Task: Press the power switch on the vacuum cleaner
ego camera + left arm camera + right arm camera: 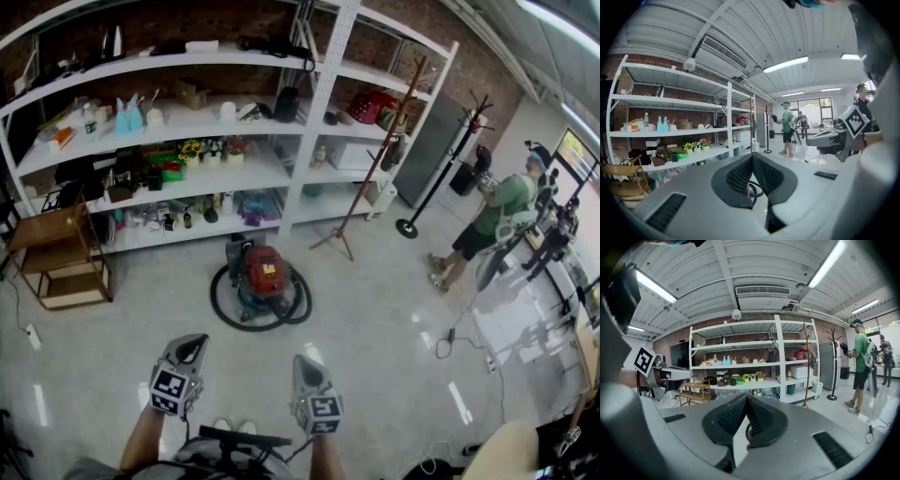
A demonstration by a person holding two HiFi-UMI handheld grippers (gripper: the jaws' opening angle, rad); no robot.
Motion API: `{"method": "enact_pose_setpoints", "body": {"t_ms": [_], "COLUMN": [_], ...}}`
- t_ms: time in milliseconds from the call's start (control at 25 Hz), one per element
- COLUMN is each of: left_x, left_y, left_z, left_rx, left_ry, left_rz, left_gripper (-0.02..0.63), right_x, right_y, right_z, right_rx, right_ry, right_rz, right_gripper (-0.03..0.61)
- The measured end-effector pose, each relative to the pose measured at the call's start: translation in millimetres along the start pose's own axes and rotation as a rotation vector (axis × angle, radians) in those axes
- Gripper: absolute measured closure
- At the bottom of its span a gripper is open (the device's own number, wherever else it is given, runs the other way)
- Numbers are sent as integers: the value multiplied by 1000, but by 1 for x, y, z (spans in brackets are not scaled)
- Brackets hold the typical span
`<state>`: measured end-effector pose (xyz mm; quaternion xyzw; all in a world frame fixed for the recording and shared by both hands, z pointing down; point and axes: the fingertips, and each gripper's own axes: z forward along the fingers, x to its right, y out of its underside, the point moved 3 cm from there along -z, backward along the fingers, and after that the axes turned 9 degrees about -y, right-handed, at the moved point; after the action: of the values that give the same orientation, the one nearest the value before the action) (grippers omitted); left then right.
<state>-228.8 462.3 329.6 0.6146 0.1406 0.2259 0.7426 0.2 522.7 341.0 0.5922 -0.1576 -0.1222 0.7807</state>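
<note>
Ahead, one red vacuum sits on the floor at 12 o'clock, its hose coiled around it, before the shelves. Two tools, the left tool and right tool, are clenched empty, well apart from it. One person stands at 2 o'clock.

bright – ceiling strip lights | floor glare | fisheye edges – bent, dark corners

left tongs: pale grey moulded shell narrowing to a point, with a black slotted vent
right tongs: matching grey shell
pads: black, finely ribbed, set in a dark rounded collar
marker cubes: white faces bearing black square patterns, one on each tool
shoes: white toes
</note>
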Motion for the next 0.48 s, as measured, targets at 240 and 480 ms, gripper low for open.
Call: {"method": "enact_pose_setpoints", "body": {"t_ms": [240, 480], "left_x": [4, 4], "left_y": [-3, -3], "left_z": [-2, -1], "left_rx": [2, 4], "left_ry": [1, -1], "left_rz": [1, 2], "left_gripper": [606, 605], "right_x": [1, 8], "right_y": [-2, 1], "right_z": [-4, -5], "right_rx": [17, 48], "right_ry": [6, 7], "right_rz": [11, 19], "right_gripper": [569, 568]}}
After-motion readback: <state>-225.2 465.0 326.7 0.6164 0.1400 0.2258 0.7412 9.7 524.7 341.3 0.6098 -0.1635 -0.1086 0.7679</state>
